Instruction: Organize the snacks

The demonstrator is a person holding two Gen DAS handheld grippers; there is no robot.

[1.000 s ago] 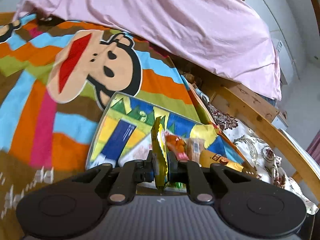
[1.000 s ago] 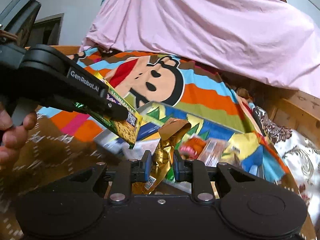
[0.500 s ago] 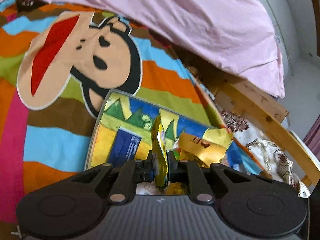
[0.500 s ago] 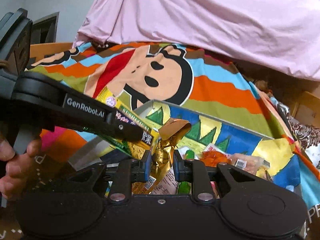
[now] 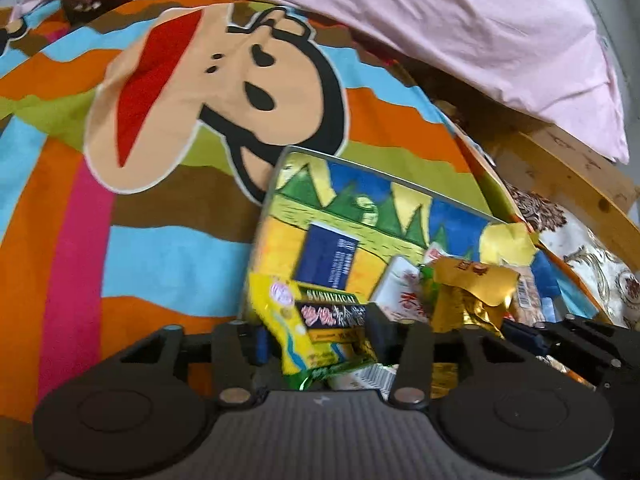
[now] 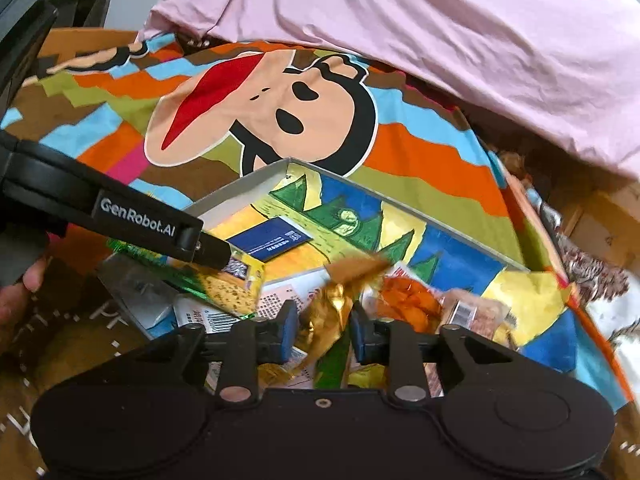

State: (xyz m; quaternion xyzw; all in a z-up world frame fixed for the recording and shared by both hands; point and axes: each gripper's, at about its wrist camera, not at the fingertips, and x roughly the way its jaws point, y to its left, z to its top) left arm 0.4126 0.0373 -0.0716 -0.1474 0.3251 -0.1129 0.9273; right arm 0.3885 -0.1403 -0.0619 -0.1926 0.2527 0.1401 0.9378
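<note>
Yellow-and-green foil marks the snack packet [image 5: 316, 328] lying between the jaws of the left gripper [image 5: 316, 338], low over the near end of the printed tray [image 6: 240, 184]. Those jaws have just been opening: half a second ago the packet was pinched edge-on, and now it is seen turned flat and slack between them, with the pads stood off it. It is judged released into the tray. At the right gripper [image 6: 322, 332] the jaws have also been opening slightly; the crumpled gold wrapper [image 6: 332, 312] is between them, and it cannot be told whether the pads press on it. Both packets are judged all but delivered.

"SUSHIZICAI" can be read on the yellow-and-green packet, above blurred Chinese characters. "GenRobot.AI" is printed on the left gripper's arm in the right wrist view. A dark blue card [image 6: 272, 242] with small unreadable text lies flat in the tray, and barcodes are seen on other packets. Beneath the tray a striped cartoon-monkey blanket [image 5: 160, 92] is spread, with a pink sheet [image 5: 440, 12] beyond.
</note>
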